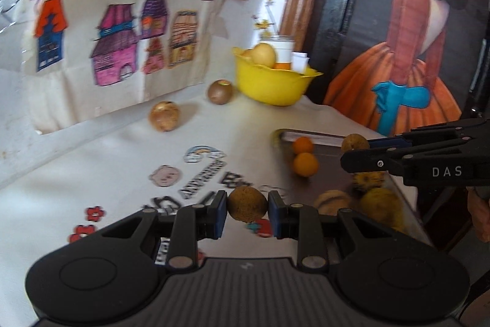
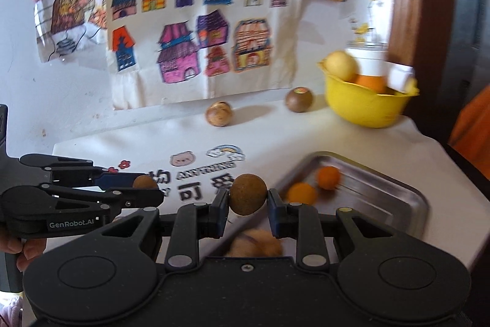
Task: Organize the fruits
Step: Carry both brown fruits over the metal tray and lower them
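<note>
Round brown fruit (image 1: 246, 203) pinched between the pads of the left gripper (image 1: 247, 212), jaws closed onto its sides, lifted above the white table (image 1: 92, 173). Second brown fruit (image 2: 248, 194) clamped likewise in the right gripper (image 2: 248, 204), above the metal tray (image 2: 398, 195) edge. Both near-spherical, no clear long axis. Two orange fruits (image 2: 312, 186) lying in tray; yellow bowl (image 2: 364, 106) at back. Readable: "GenRobot.AI", "DAS".

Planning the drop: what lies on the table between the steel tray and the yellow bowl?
Bare white tabletop separates the steel tray from the yellow bowl, clearest in the right wrist view.
</note>
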Demonstrator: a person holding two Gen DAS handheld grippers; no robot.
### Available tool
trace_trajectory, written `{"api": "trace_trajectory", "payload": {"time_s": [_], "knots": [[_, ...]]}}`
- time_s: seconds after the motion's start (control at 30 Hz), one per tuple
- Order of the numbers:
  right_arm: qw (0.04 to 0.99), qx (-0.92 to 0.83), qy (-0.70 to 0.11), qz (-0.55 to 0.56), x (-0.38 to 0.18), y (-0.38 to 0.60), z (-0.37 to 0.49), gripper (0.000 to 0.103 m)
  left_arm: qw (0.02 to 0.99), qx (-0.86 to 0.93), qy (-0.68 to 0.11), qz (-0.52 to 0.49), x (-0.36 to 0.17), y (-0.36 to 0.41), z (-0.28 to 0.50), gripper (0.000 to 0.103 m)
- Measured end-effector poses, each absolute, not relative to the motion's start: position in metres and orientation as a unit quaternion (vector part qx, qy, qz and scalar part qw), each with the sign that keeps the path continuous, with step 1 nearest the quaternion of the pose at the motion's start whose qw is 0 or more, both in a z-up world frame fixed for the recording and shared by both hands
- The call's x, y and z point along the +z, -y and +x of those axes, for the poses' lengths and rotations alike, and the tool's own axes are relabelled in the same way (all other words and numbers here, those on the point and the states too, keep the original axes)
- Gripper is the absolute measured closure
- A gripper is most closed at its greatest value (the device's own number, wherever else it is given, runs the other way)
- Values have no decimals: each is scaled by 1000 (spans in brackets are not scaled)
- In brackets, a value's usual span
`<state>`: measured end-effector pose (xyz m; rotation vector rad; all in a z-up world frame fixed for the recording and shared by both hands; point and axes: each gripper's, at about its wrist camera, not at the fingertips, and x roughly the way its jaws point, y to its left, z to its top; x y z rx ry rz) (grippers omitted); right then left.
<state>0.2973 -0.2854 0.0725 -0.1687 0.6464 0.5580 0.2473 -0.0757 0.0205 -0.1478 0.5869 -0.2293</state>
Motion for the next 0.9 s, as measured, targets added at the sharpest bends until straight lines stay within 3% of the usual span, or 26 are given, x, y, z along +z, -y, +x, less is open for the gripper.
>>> {"api": "trace_trajectory", "payload": {"time_s": [0.47,0.9], "knots": [[928,206,-307,-49,61,367,243,74,938,-156,-304,-66,13,136,231,72],[922,201,-330,-35,27,382,215,74,932,-140,-330,-54,-2,149,227,72]]}}
